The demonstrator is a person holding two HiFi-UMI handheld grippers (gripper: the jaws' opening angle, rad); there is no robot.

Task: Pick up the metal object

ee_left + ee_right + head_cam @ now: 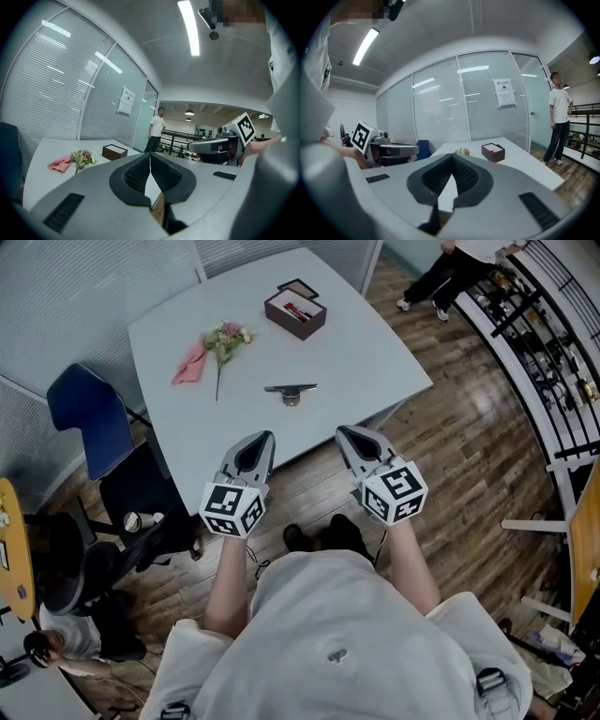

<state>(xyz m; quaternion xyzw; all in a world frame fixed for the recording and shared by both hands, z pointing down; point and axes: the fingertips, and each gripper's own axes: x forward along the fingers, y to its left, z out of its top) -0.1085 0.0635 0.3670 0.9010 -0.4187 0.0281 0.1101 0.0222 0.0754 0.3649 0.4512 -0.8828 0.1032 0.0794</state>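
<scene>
A small metal object (292,391), a flat bar on a round base, lies on the white table (375,352) near its front edge. My left gripper (264,438) and my right gripper (343,433) are held side by side just short of that edge, both shut and empty. The metal object is a little beyond them, between the two. In the left gripper view my shut jaws (150,155) point over the table. In the right gripper view my shut jaws (452,157) do the same. The metal object is hidden behind the jaws in both gripper views.
A small bunch of flowers (223,341) and a pink cloth (190,365) lie at the table's left. A dark brown open box (295,311) stands at the back. A blue chair (92,418) is left of the table. A person (558,118) stands beyond it, near a black railing (548,343).
</scene>
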